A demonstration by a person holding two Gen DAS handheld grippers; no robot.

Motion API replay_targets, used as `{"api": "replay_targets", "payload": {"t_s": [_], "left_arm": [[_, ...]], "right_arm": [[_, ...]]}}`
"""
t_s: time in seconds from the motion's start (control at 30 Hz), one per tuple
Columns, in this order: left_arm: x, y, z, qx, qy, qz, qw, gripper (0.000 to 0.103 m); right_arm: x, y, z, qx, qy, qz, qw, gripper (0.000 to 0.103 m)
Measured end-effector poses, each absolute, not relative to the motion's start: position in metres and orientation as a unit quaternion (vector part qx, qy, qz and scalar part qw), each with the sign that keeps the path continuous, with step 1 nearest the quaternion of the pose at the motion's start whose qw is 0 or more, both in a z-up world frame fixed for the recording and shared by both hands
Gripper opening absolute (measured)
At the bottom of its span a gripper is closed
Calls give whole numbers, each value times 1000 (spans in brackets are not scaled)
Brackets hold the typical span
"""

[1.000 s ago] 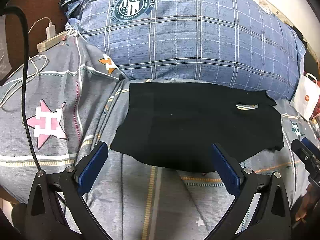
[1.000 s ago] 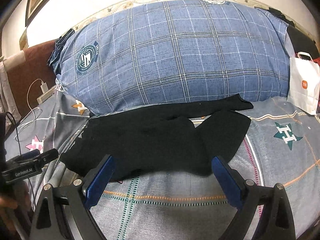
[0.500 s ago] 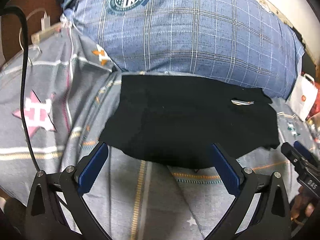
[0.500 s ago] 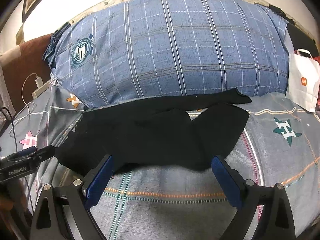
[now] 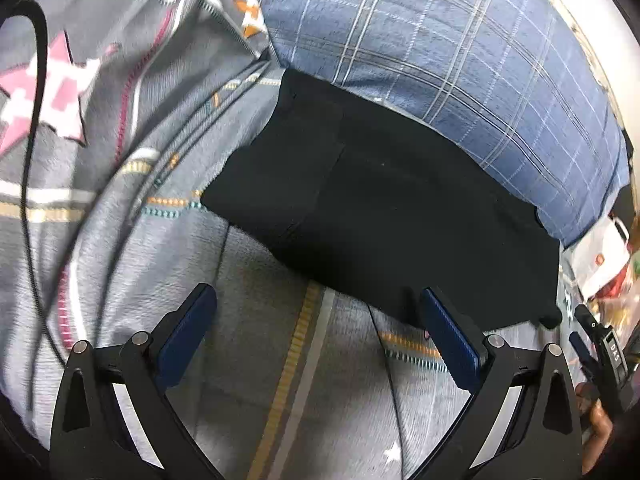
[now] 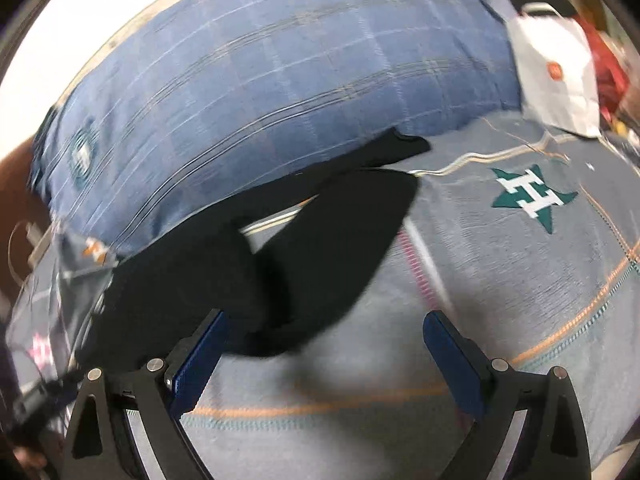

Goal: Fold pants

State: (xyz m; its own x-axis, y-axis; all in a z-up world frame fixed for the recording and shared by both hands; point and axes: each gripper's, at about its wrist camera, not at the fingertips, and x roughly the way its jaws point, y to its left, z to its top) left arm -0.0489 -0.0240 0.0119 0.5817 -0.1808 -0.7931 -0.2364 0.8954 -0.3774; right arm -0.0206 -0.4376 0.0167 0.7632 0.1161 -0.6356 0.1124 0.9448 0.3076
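The black pants (image 5: 384,216) lie spread on the grey patterned bedsheet (image 5: 280,360), their far edge against a big blue plaid pillow (image 5: 460,60). My left gripper (image 5: 316,336) is open and empty, just short of the pants' near edge. In the right wrist view the pants (image 6: 304,260) show two legs parting toward the right. My right gripper (image 6: 324,356) is open and empty over the near edge of the pants' leg end. The right gripper's tip (image 5: 600,344) shows at the left view's right edge.
A white paper bag (image 6: 556,68) stands at the right beyond the pillow (image 6: 280,72). A black cable (image 5: 32,152) runs down the left side of the sheet. A charger and cord (image 6: 32,240) lie at the far left.
Both grippers have moved forward and down toward the pants and tilted. The pants fill more of each view and have not moved. Both grippers stay open.
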Motion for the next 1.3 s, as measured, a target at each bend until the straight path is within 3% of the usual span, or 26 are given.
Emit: {"api": "replay_targets", "payload": {"t_s": [0.2, 0.33, 0.37, 0.4, 0.47, 0.5, 0.53, 0.6, 0.63, 1.0, 1.23, 1.3], "left_arm": [[-29, -39, 10, -216, 453, 11, 865, 102], [-12, -46, 6, -216, 453, 8, 865, 102], [-7, -48, 5, -218, 451, 6, 866, 102], [-3, -49, 5, -222, 449, 1, 866, 102], [2, -50, 5, -226, 443, -10, 868, 87], [5, -54, 5, -213, 447, -15, 869, 54], [9, -60, 5, -189, 456, -14, 870, 27], [10, -63, 5, -181, 457, -25, 870, 22], [10, -61, 6, -184, 456, -33, 870, 16], [-43, -12, 48, -202, 422, -94, 879, 10], [-71, -6, -12, -187, 498, -62, 844, 20], [-89, 0, -5, -186, 484, -53, 854, 23]], "right_arm": [[33, -471, 0, 216, 371, -15, 903, 88], [61, -470, -1, 188, 364, -20, 912, 83], [68, -469, -1, 186, 362, -15, 913, 79], [77, -468, -2, 183, 357, -7, 916, 69], [90, -464, -6, 171, 356, -7, 919, 50], [96, -464, -8, 165, 350, -13, 922, 35], [101, -465, -10, 171, 354, -14, 919, 28], [103, -470, -9, 191, 348, -13, 918, 8], [98, -473, -3, 193, 343, -19, 919, 5], [-43, -489, 71, 174, 277, -23, 945, 4], [-53, -492, 8, 110, 419, -96, 896, 5], [-62, -497, 13, 122, 412, -107, 897, 13]]}}
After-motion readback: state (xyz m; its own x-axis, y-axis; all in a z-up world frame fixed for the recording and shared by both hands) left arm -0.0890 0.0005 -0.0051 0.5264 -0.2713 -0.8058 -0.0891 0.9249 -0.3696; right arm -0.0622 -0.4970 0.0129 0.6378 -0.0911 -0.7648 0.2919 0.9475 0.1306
